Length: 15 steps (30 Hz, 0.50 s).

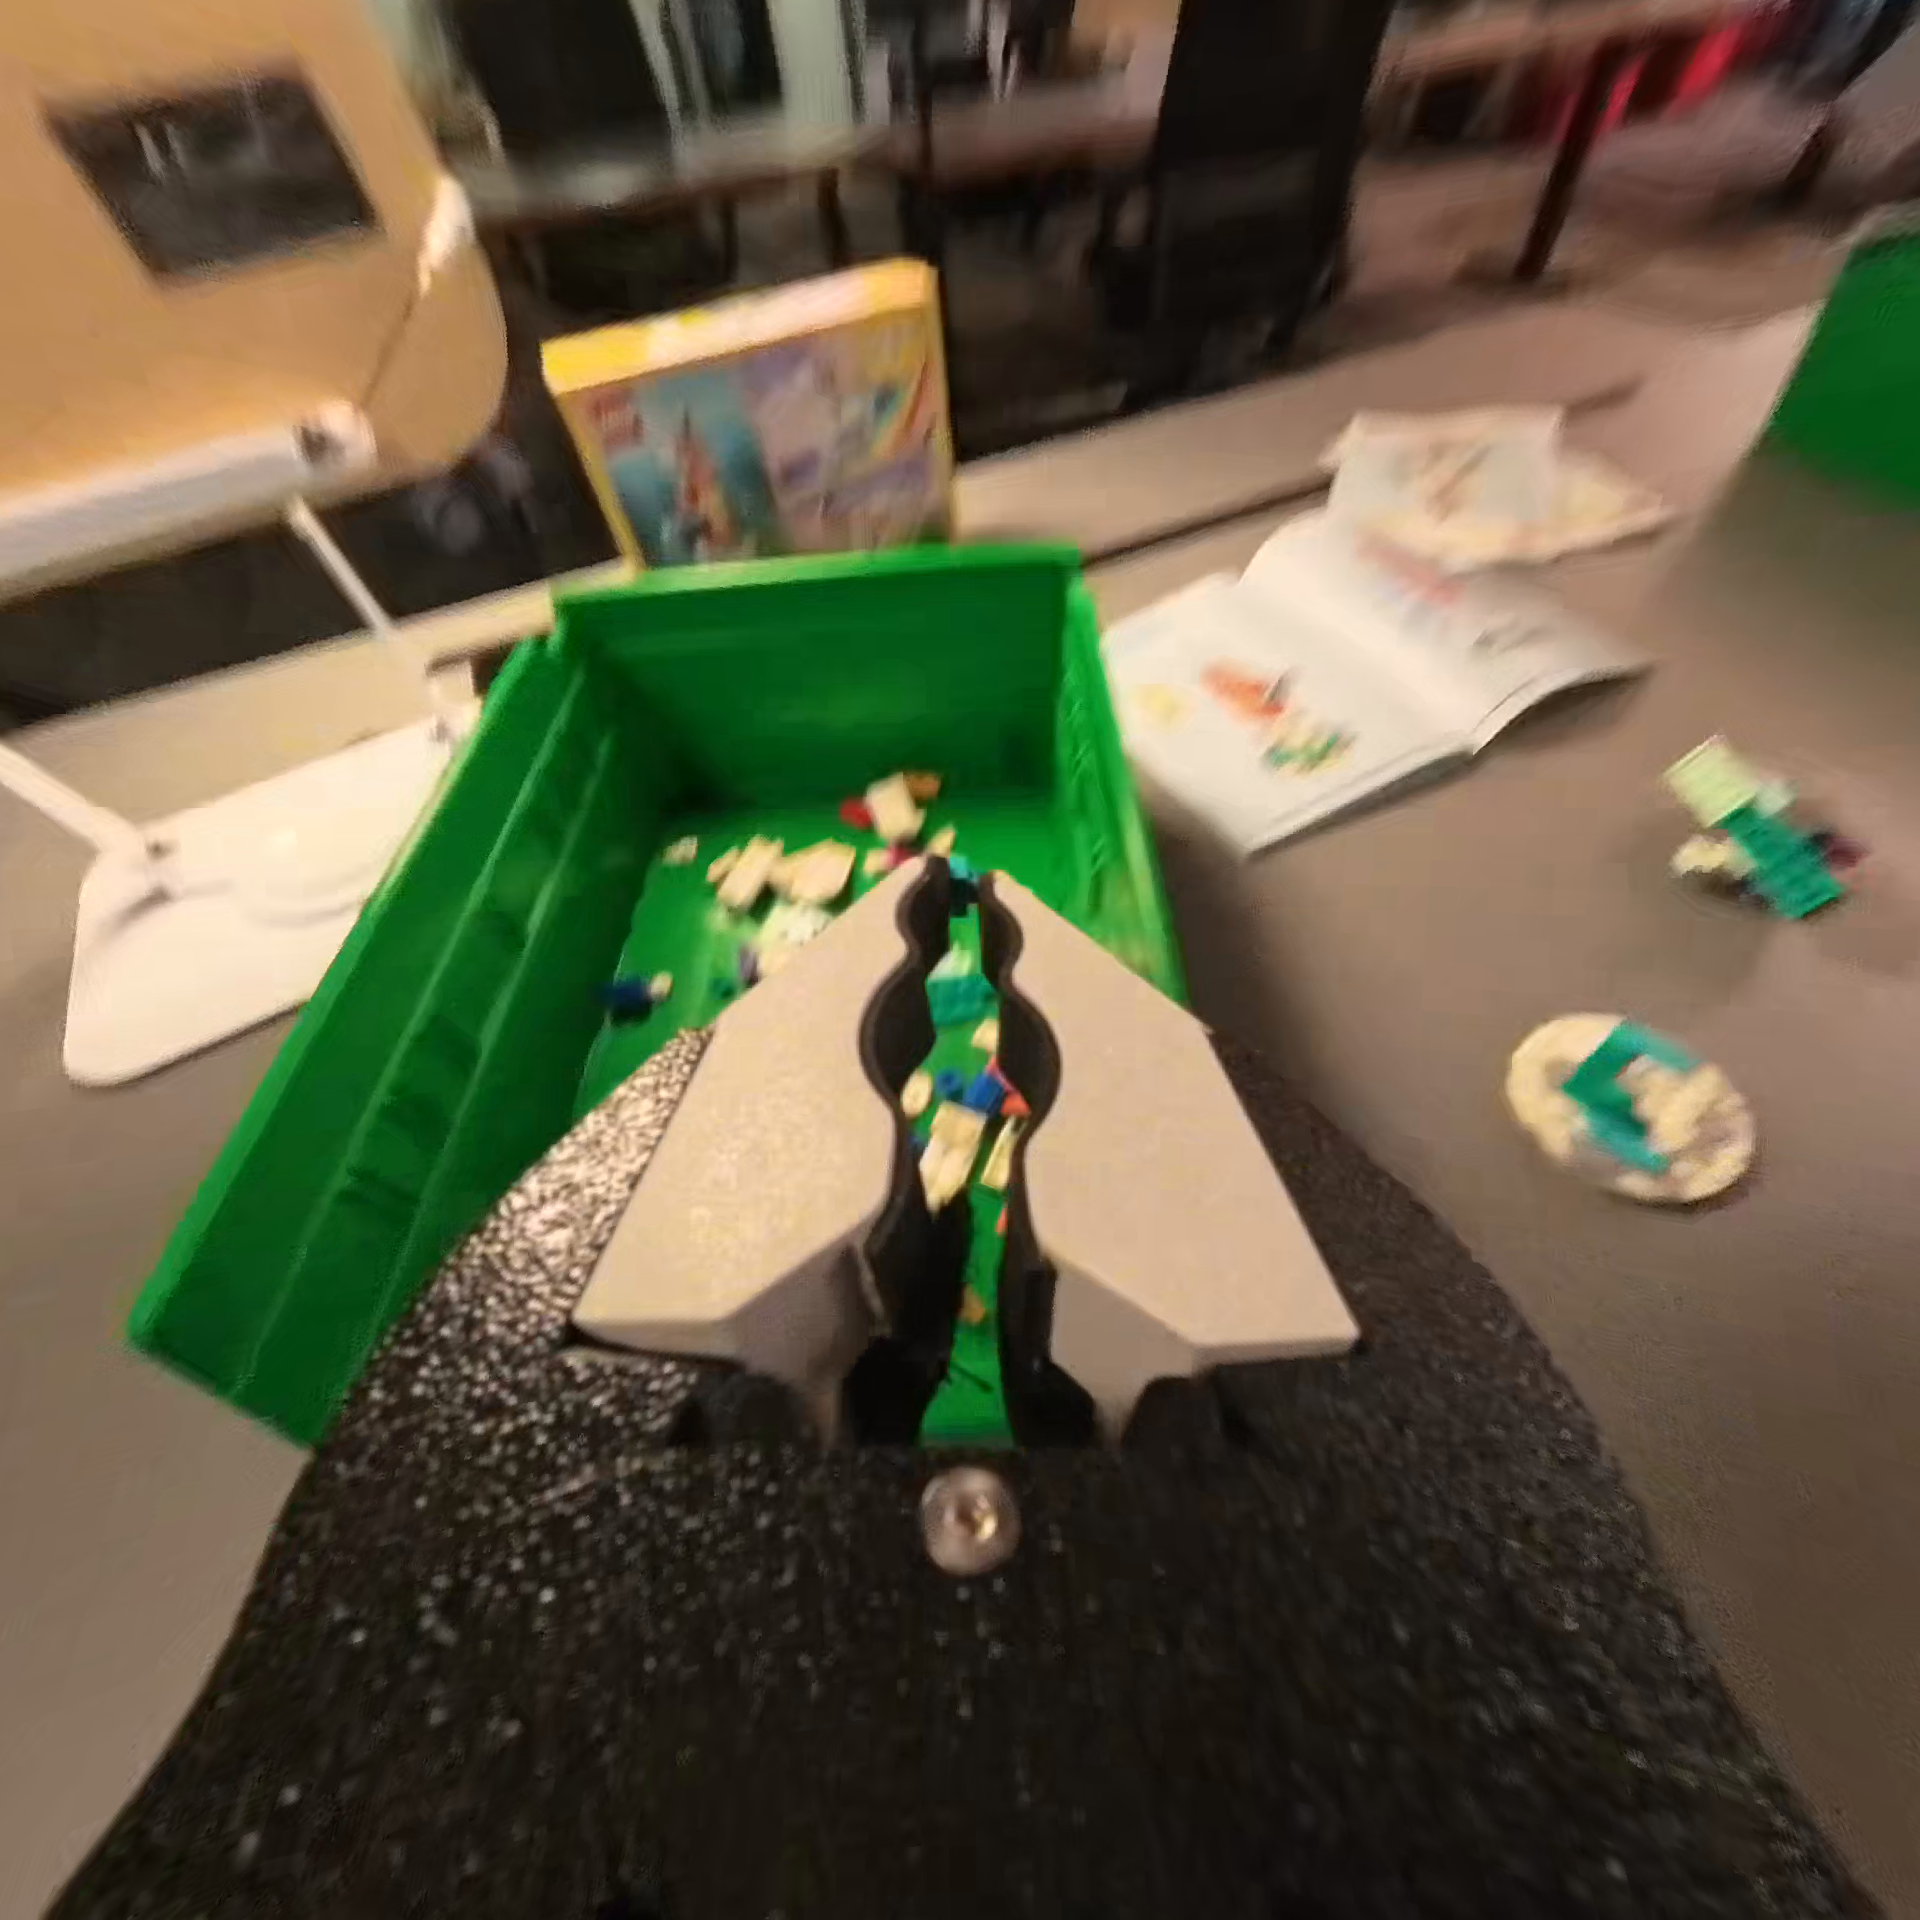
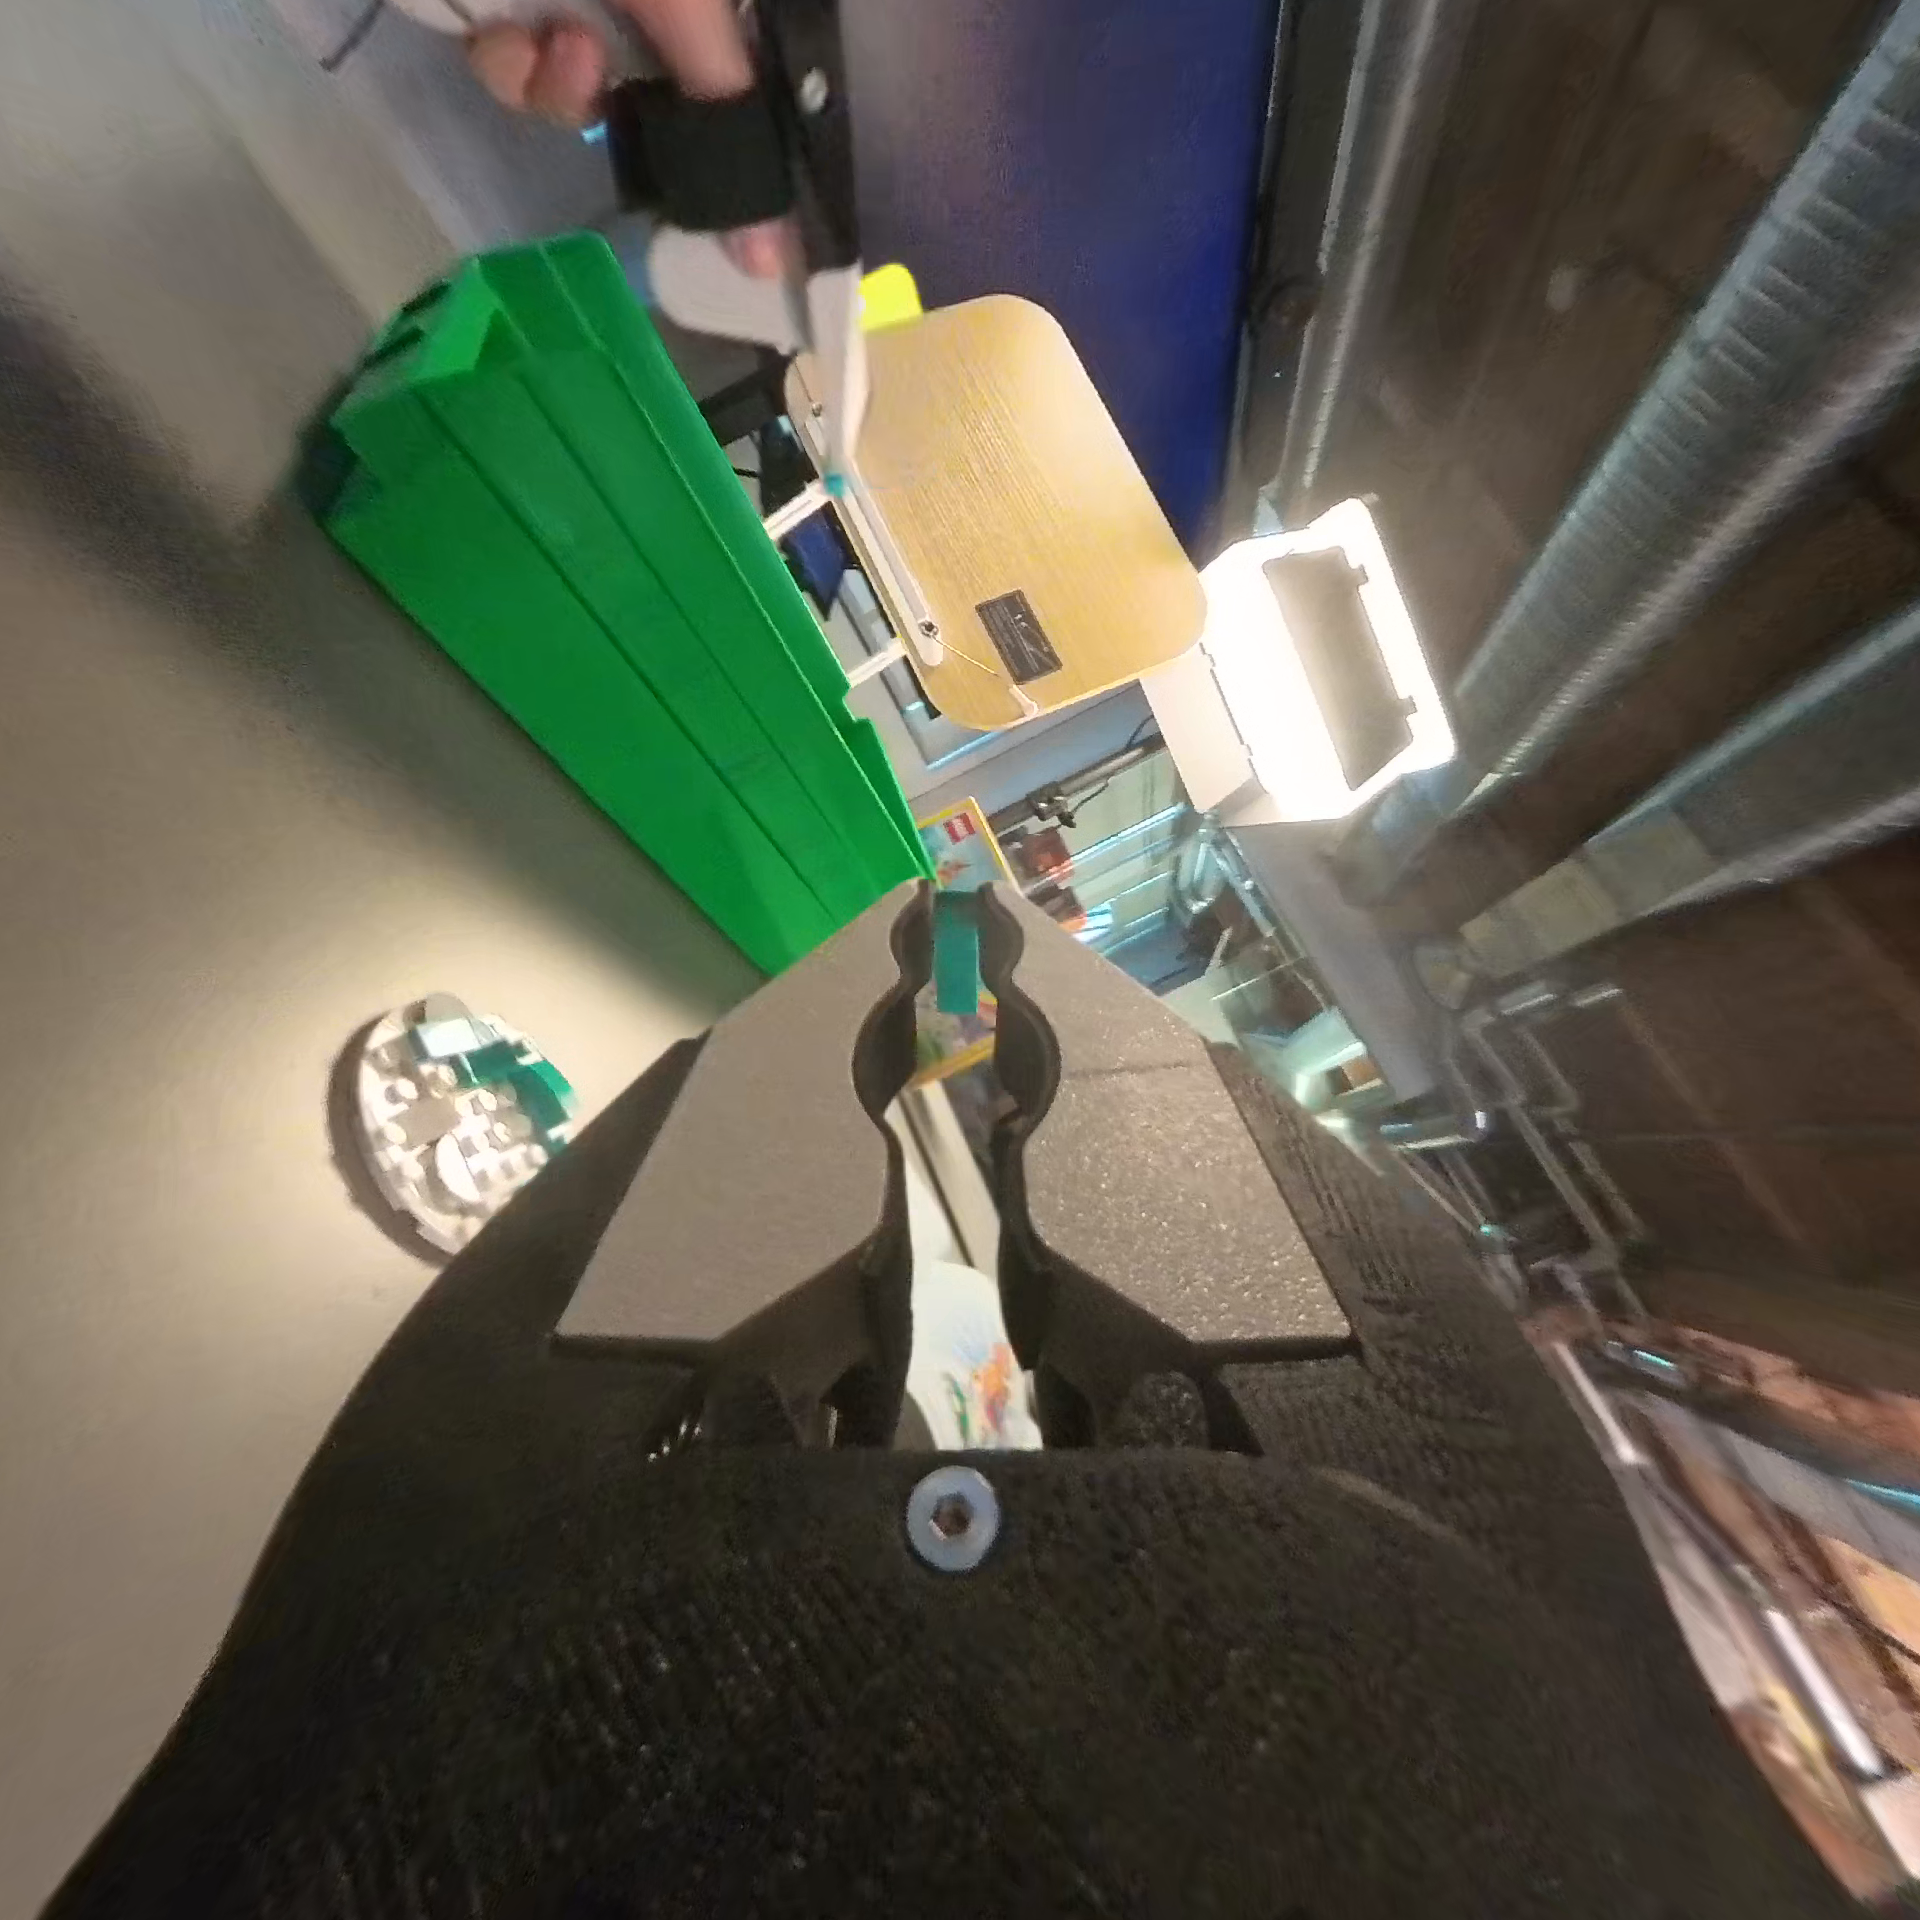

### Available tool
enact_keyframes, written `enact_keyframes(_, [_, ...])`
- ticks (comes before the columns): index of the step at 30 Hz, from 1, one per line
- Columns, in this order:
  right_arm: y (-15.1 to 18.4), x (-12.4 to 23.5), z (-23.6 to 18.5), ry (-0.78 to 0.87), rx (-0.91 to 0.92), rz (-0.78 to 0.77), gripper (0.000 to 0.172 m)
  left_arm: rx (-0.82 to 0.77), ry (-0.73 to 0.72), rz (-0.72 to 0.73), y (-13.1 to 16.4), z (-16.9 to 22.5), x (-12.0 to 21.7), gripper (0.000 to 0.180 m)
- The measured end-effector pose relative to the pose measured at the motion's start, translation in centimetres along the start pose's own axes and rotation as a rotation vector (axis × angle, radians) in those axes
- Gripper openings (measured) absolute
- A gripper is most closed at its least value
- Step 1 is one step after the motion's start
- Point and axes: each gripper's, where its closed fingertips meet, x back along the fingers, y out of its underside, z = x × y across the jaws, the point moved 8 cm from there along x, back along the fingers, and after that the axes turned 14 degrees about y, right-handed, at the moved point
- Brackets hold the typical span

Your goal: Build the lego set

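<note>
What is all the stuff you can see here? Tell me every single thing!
green bin: one, green, middle of the table
loose toy bricks: many, cream, blue, red and teal, inside the bin
toy box: one, yellow-edged, standing behind the bin
instruction booklets: at least two, white, open, to the right of the bin
round build: one, white with teal parts, on the table at the right
small build: one, teal and white, beyond the round build
lamp base: one, white, to the left of the bin
table: one, grey
left gripper: over the bin, pinching a small teal piece
right gripper: pinching a teal plate
hand: one, holding the left gripper
</note>
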Motion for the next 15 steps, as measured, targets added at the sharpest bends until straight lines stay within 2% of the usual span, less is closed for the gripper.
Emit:
enact_keyframes(3, [0.2, -0.2, -0.3, -0.022, -0.043, -0.021, 0.005, 0.095, 0.022, -0.226, 2.5, -2.0, -1.4, 0.002])
enact_keyframes(5, [0.3, -0.3, -0.3, -0.032, -0.069, -0.033, 0.005, 0.118, 0.004, -0.285, 3.4, -3.0, -1.9, 0.004])
enact_keyframes(9, [0.8, -0.4, -0.2, -0.044, -0.135, -0.060, 0.006, 0.158, -0.001, -0.350, 3.9, -4.0, -2.5, 0.033])
enact_keyframes(12, [1.1, -0.7, 0.0, -0.064, -0.242, -0.086, 0.006, 0.115, -0.037, -0.299, 3.0, -3.7, -2.1, 0.036])
enact_keyframes(15, [1.4, -1.4, 0.7, -0.099, -0.570, -0.114, 0.006, -0.051, -0.032, -0.106, 0.2, -0.3, -0.9, 0.038])
